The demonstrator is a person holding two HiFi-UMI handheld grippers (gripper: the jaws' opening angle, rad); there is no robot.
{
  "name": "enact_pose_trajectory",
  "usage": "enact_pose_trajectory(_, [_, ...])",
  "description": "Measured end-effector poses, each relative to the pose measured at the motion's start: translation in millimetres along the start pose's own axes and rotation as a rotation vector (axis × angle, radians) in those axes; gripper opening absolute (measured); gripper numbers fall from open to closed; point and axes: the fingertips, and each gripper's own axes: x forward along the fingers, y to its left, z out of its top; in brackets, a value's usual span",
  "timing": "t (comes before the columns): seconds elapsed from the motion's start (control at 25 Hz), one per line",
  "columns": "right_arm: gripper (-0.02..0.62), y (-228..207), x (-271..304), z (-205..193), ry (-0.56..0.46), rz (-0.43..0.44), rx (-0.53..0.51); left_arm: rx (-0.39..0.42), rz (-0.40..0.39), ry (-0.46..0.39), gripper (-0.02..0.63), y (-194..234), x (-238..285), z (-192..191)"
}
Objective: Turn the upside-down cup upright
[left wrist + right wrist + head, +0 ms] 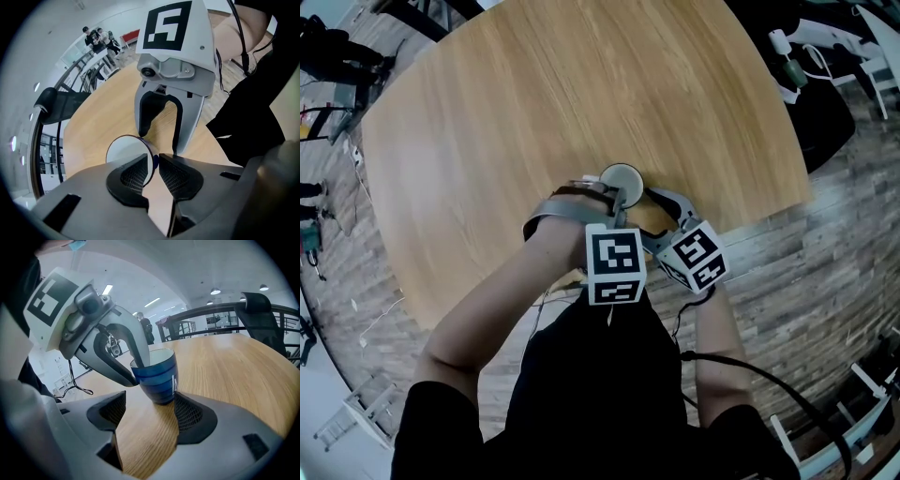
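Straddling the rim of one upright cup [159, 380], the left gripper [154, 161] stands slack-jawed; the right gripper [151, 404], second of two, gapes beside it.

Cup [124, 152] rim seen between slightly parted jaws of left hand-held gripper [156, 161]. Right hand-held gripper [159, 140] seen opposite, jaws spread over bench [103, 122].

surface: wooden table [487, 112] | on it: blue cup [159, 378], upright

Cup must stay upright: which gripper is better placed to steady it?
Probably right: its open jaws sit low at the cup's base, while the left only straddles the rim.
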Motion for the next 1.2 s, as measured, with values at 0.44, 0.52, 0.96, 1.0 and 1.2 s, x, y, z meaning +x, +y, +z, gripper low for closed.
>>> enact_pose_trajectory(0.44, [0.284,-4.1,-49.0,32.8,-0.107,-0.144,0.027,-0.294,0.266,-0.361,0.009,35.6,-80.5,5.8])
enact_pose_trajectory(0.52, [0.059,-4.0,-74.5,56.4,-0.195,-0.258,0.03,-0.406,0.336,-0.487,0.008,40.4,-103.1,5.2])
enact_pose_trajectory(0.96, [0.014,85.3,-122.8,169.8,-0.429,-0.5,-0.14,-1.047,0.684,-1.019,0.006,36.0,-214.7,-26.9])
enact_pose_trajectory(1.0, [0.014,94.3,-124.4,174.1,-0.433,-0.503,-0.147,-1.079,0.696,-1.049,0.007,31.7,-222.8,-28.9])
enact_pose_trajectory(1.2, [0.012,114.0,-128.5,190.2,-0.455,-0.494,-0.156,-1.135,0.772,-1.125,0.007,23.0,-258.2,-39.1])
